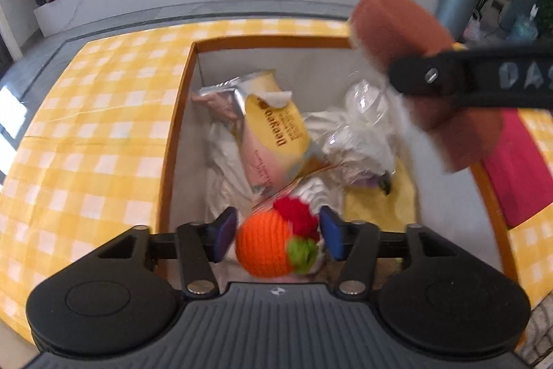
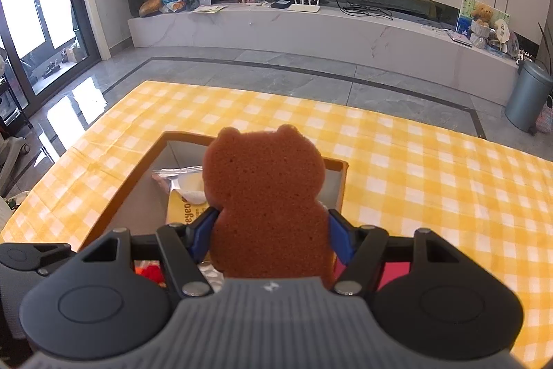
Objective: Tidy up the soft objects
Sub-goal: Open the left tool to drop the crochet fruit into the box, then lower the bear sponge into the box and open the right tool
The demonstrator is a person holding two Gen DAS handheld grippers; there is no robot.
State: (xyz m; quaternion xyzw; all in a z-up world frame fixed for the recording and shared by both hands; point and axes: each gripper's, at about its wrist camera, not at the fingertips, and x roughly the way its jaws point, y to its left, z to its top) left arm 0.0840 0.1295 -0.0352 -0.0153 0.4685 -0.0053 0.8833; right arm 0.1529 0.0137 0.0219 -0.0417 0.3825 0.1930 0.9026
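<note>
Right gripper (image 2: 269, 236) pinches the bear-shaped sponge (image 2: 266, 196) upright at its waist, above and right of the orange-rimmed box (image 1: 179, 113), while the left gripper (image 1: 276, 237), jaws spread, straddles the crocheted toy (image 1: 273, 241) inside it.

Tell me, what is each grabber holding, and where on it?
The right gripper is shut on the brown bear sponge, squeezing its body below the head. The left gripper holds nothing: the knitted orange toy sits between its open jaws.
</note>
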